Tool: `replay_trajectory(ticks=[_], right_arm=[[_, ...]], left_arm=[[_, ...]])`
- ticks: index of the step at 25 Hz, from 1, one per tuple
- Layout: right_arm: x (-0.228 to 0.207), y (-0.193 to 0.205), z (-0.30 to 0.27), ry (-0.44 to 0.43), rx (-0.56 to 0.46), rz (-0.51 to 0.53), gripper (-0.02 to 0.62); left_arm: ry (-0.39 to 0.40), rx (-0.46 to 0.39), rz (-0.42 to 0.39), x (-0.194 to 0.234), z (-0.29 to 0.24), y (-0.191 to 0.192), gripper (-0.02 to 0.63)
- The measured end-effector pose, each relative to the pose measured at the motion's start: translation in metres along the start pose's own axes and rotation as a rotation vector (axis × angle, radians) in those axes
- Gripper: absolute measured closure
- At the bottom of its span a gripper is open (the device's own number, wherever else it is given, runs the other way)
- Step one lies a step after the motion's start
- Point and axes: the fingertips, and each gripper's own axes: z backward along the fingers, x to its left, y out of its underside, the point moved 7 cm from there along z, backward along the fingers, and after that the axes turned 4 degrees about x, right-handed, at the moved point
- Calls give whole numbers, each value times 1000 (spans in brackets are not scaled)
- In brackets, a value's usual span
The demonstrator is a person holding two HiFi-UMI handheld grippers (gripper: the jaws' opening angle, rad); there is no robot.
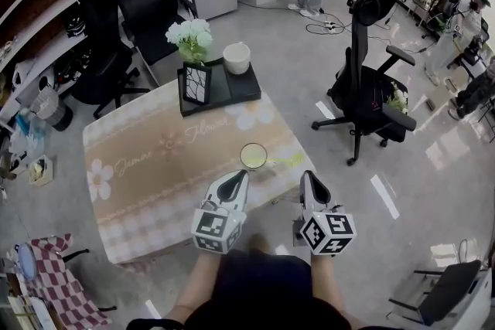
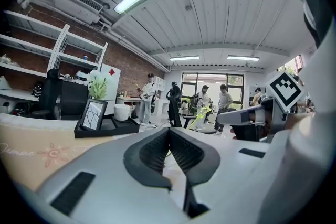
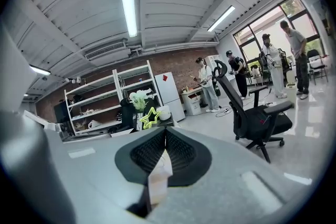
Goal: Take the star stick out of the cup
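right claw [image 3: 164, 132] clenched on star stick [image 3: 148, 117], star poking past its tip | left claw [image 2: 169, 132] closed, empty | star just right of cup [image 1: 253, 155] by desk [image 1: 147, 174] near edge, seemingly out | risk: thin stick pivots or slips in grip; swinging star tips cup off edge
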Motion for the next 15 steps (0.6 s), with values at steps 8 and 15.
replay_trajectory(ticks=[8,15], right_arm=[[-2,6,-4,-3,4,-18,592],[9,16,-3,-25,29,-22,592]], left_arm=[[-7,10,12,3,-1,7,597],[5,18,23,5,2,14,597]])
